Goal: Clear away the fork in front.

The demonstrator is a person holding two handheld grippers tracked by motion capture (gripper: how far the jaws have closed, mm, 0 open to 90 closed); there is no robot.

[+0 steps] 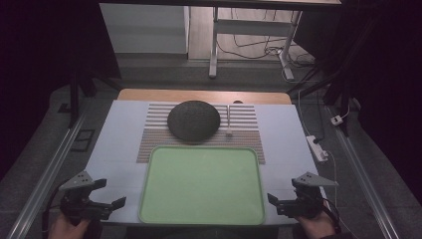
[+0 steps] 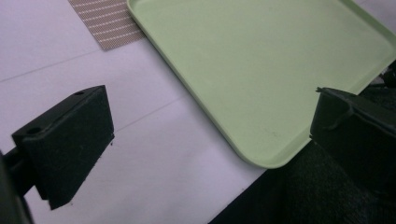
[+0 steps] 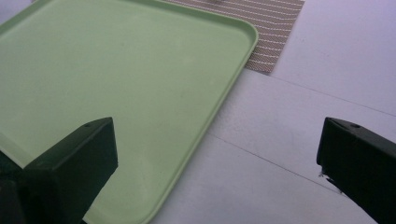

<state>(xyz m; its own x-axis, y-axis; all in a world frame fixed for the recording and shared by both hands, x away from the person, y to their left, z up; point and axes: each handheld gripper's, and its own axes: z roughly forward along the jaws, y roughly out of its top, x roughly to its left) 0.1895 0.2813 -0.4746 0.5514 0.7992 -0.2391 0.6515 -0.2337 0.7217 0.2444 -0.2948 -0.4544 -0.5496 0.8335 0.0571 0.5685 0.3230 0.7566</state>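
High view: the left gripper (image 1: pixel 108 193) and right gripper (image 1: pixel 281 193) are resting low at the near table edge, flanking the green tray (image 1: pixel 201 217).
Left gripper view: jaws are gaping empty beside the tray's (image 2: pixel 261 161) corner.
Right gripper view: jaws are standing wide, empty, over the tray's (image 3: pixel 224 100) rim.

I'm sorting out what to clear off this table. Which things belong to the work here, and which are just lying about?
Likely in the work:
green tray
left claw, open
right claw, open

Lying about, as far as I can judge:
dark round dome
striped mat
small white piece
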